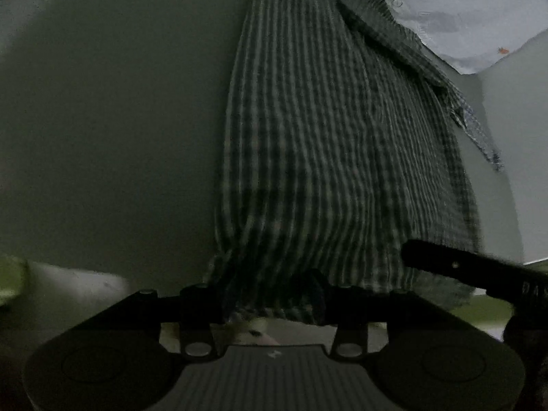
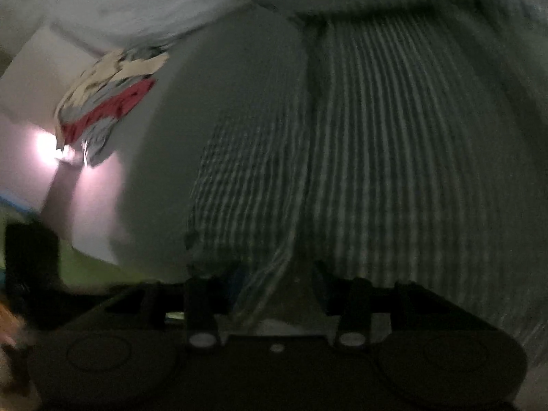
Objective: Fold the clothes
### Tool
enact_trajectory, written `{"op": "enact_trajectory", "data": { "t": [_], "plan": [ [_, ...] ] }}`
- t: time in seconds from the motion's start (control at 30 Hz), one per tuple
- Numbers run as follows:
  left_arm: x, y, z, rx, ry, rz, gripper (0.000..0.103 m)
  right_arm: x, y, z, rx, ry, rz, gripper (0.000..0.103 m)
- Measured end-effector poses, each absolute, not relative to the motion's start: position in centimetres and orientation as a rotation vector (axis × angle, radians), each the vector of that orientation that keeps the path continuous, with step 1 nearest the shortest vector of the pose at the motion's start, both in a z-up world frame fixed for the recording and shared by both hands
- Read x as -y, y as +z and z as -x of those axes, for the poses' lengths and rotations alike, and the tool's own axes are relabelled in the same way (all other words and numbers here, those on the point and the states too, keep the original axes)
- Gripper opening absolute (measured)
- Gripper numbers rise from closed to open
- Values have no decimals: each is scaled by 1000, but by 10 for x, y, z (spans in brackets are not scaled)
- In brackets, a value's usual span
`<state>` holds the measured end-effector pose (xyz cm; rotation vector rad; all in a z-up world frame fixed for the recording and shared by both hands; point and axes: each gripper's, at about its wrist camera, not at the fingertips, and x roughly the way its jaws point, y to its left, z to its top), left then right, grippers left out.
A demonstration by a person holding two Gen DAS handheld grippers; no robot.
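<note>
The dark green and white checked cotton shirt lies stretched over the pale grey table top. My left gripper pinches its near hem, and my right gripper is clamped on a bunched fold of the same cloth. Farther off on the table, a heap of red, cream and grey clothes sits blurred.

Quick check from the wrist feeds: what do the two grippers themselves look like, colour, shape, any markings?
Both are dark, near-black. The left gripper has a ribbed grey centre plate, round side housings and silver rivets on its finger links. The right gripper matches in shape, but blur hides finer marks.
</note>
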<state>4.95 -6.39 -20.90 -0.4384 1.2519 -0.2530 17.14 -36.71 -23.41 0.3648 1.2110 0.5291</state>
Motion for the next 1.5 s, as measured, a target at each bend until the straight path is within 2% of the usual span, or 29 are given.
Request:
{"op": "enact_trajectory", "data": {
  "t": [0.03,0.07,0.1,0.23,0.3,0.37,0.4,0.43,0.5,0.6,0.7,0.83,0.87,0.93,1.13,1.2,1.3,1.4,1.47,1.5],
  "plan": [
    [62,-213,-48,-1266,-252,446,38,363,-242,-167,-1244,512,-399,38],
    [61,-216,-46,-1283,-249,441,14,356,-250,-150,-1282,470,-421,25],
    [61,-217,-44,-1299,-251,426,0,354,-254,-147,-1312,454,-440,2],
    [58,-208,-33,-1313,-296,355,0,363,-251,-138,-1300,445,-583,2],
    [55,-202,-28,-1315,-313,310,0,367,-256,-137,-1323,372,-566,3],
    [56,-197,-28,-1317,-302,219,0,366,-261,-138,-1350,305,-483,11],
    [57,-193,-28,-1300,-297,185,0,367,-257,-137,-1344,293,-476,19],
    [55,-187,-29,-1278,-298,168,1,368,-253,-135,-1336,282,-471,33],
    [50,-176,-36,-1232,-315,197,12,374,-233,-129,-1263,286,-479,46],
    [48,-162,-52,-1177,-316,239,22,392,-210,-131,-1162,274,-515,49],
    [59,-155,-73,-1136,-284,227,27,425,-195,-151,-1054,219,-548,54],
    [83,-155,-106,-1116,-201,226,29,473,-194,-206,-983,121,-616,54],
    [89,-157,-115,-1120,-170,244,33,483,-196,-220,-974,110,-651,54],
    [104,-161,-139,-1129,-129,305,35,509,-204,-249,-946,67,-748,50],
    [130,-174,-178,-1151,-40,313,41,575,-235,-319,-863,-83,-963,51],
    [135,-174,-184,-1138,-25,324,57,595,-249,-339,-883,-125,-1027,51],
    [136,-174,-193,-1160,4,355,62,611,-262,-370,-879,-203,-1069,52],
    [142,-174,-203,-1179,29,339,65,616,-264,-390,-893,-212,-1068,58],
    [143,-172,-206,-1197,41,326,68,616,-262,-401,-902,-212,-1055,53],
    [144,-172,-209,-1209,46,318,68,617,-261,-406,-907,-211,-1049,43]
  ]
}}
